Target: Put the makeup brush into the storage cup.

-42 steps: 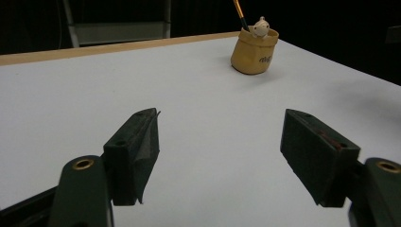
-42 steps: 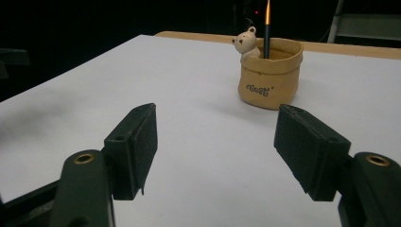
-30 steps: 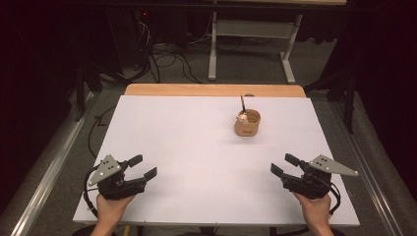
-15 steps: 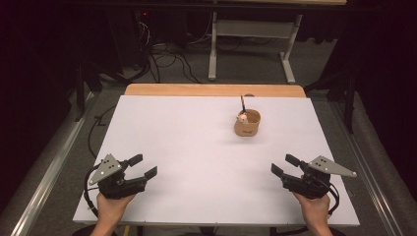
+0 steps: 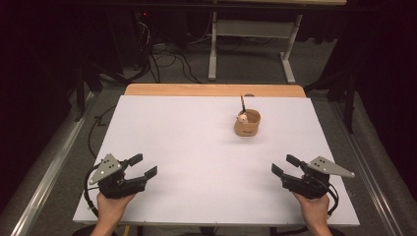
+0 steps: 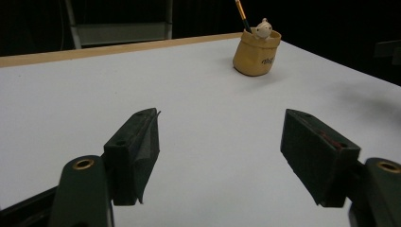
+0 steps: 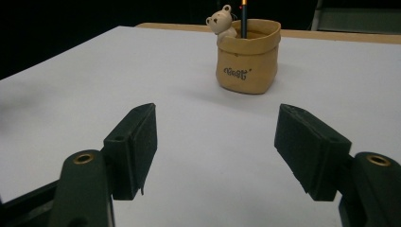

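Note:
A tan sack-shaped pen holder (image 5: 247, 125) (image 6: 257, 53) (image 7: 247, 57) stands upright on the white table top (image 5: 196, 142), right of centre and toward the back. A small bear figure (image 7: 221, 21) peeks over its rim and a dark pencil (image 5: 242, 103) (image 7: 244, 16) stands inside it. My left gripper (image 5: 143, 164) (image 6: 220, 151) rests near the front left corner, open and holding nothing. At the front right my right gripper (image 5: 285, 165) (image 7: 215, 146) is open too, jaws wide apart, pointing toward the holder, which stands well beyond both.
A wooden strip (image 5: 214, 90) runs along the table's far edge. Beyond it, on the dark floor, stand a white metal frame (image 5: 251, 44) and tangled cables (image 5: 167, 61). A grey rail (image 5: 46, 162) borders the left side.

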The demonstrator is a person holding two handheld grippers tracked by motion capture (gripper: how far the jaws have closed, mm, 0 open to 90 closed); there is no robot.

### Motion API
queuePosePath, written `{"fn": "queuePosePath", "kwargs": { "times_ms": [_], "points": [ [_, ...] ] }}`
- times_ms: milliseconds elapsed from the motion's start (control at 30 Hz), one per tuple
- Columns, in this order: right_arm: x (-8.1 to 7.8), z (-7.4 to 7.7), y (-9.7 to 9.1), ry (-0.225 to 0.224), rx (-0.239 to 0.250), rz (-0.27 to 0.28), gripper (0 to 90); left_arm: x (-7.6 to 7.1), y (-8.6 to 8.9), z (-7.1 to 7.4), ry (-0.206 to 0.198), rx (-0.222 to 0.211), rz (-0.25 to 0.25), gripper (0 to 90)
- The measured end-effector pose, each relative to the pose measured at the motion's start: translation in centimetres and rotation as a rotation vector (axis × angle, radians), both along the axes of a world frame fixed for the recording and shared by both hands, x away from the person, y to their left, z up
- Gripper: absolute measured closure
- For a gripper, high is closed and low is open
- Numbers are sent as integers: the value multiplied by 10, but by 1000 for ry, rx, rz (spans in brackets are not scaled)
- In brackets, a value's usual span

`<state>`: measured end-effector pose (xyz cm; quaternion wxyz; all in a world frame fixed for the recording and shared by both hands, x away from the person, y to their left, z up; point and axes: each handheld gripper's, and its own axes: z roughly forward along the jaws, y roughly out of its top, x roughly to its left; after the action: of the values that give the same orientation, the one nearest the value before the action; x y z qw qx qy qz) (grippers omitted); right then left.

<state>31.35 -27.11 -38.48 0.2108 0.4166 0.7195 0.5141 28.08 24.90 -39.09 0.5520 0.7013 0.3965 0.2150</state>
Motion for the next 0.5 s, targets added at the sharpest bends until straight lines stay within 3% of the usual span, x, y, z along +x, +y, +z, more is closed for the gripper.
{"fn": "queuePosePath", "kwargs": {
  "times_ms": [500],
  "points": [
    [2, -6, -1, 7, -18, -22, 327, 1, 0, 0, 3, 1, -1, 294]
  ]
}}
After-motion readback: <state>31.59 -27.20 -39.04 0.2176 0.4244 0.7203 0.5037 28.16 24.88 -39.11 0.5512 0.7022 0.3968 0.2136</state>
